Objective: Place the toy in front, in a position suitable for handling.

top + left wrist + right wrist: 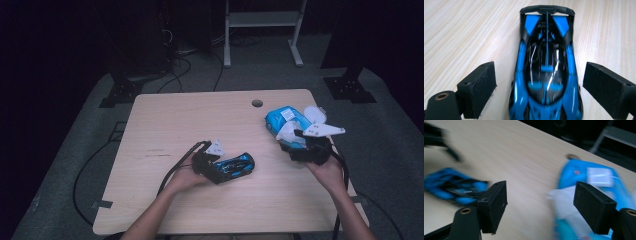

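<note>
Blue-and-black toy car (pixel 546 72) lying on the wooden surface (pixel 170 125), between the spread fingers (pixel 477 88) of the left gripper (pixel 215 167), whose pads stand clear of the car's flanks on both sides. To the car's right and farther from the person, a blue wipes pack (pixel 285 120) with a white flap lies near the surface's cable hole (pixel 257 103). The right gripper (pixel 300 137) hangs over the near end of that pack, well apart from the car, fingers (pixel 595 206) wide and gripping nothing.

Pale wooden table (pixel 165 125) with a far cable hole (pixel 257 103); blue toy car (pixel 234 165) near centre, blue wipes packet (pixel 284 120) far right.
</note>
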Tool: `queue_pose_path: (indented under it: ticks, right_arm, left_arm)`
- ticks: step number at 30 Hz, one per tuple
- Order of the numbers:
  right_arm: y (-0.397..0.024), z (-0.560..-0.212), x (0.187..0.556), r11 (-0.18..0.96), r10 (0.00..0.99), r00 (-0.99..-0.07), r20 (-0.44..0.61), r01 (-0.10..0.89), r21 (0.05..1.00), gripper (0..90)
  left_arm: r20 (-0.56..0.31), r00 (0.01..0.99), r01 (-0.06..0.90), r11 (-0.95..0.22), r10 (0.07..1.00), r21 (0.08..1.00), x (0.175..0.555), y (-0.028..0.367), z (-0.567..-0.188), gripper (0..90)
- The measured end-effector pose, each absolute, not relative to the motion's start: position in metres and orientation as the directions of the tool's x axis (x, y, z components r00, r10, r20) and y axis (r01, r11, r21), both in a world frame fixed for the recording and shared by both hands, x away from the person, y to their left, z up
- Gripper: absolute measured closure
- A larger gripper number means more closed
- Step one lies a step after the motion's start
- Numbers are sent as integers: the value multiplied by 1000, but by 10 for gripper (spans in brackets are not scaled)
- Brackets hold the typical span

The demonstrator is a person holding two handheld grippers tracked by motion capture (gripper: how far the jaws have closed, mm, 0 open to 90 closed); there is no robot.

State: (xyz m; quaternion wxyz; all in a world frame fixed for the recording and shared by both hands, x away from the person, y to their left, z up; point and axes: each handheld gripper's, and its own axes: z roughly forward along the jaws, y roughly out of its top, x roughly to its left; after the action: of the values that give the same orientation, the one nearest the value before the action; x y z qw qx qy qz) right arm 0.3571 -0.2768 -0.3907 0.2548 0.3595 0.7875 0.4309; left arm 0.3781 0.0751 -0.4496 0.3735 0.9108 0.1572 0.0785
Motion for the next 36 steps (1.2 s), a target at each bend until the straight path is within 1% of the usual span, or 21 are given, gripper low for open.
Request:
queue_pose_path:
  ticks: [2, 5, 8, 10, 11, 15, 17, 19, 22, 25, 28, 31, 32, 36]
  right_arm:
    - [-284, -395, 375, 339, 827, -558, -74, 389, 856, 259]
    - [-292, -407, 399, 328, 873, -480, -87, 445, 833, 265]
    - [-295, -420, 412, 309, 895, -441, -75, 489, 816, 315]
    - [-296, -429, 418, 290, 908, -417, -50, 537, 792, 402]
    - [-295, -432, 419, 289, 909, -415, -44, 550, 784, 478]
    - [-292, -433, 413, 291, 922, -374, -99, 501, 815, 785]
    - [-293, -430, 411, 278, 922, -379, -82, 499, 821, 835]
    - [-295, -426, 406, 276, 916, -395, -73, 486, 830, 848]
    - [-293, -411, 392, 278, 901, -427, -79, 427, 860, 848]
    - [-287, -393, 373, 284, 870, -488, -71, 377, 882, 847]
    - [-274, -380, 351, 308, 812, -580, -70, 324, 894, 845]
    - [-254, -376, 332, 344, 736, -674, -58, 299, 890, 842]
    - [-249, -376, 328, 356, 717, -695, -56, 296, 886, 842]
    - [-225, -380, 316, 387, 618, -786, 13, 319, 865, 842]
  left_arm:
    - [31, 933, 229, -661, 358, 714, 374, 85, -449, 103]
    - [9, 929, 244, -633, 369, 735, 370, 98, -450, 92]
    - [8, 927, 249, -630, 376, 736, 367, 106, -454, 92]
    - [-2, 923, 261, -621, 384, 739, 368, 109, -457, 92]
    - [-5, 922, 266, -625, 388, 734, 369, 110, -459, 92]
    - [-1, 915, 276, -625, 403, 731, 370, 112, -460, 92]
    - [11, 912, 270, -620, 410, 736, 369, 113, -459, 92]
    - [14, 910, 267, -611, 415, 745, 368, 113, -459, 92]
    - [32, 911, 256, -624, 411, 738, 368, 113, -459, 92]
    - [28, 912, 258, -627, 409, 735, 368, 112, -461, 92]
    - [32, 915, 253, -632, 403, 733, 367, 110, -461, 92]
    - [33, 915, 251, -634, 401, 731, 365, 107, -461, 92]
    - [35, 919, 245, -637, 393, 730, 365, 107, -461, 92]
    - [29, 925, 242, -644, 380, 726, 364, 103, -463, 91]
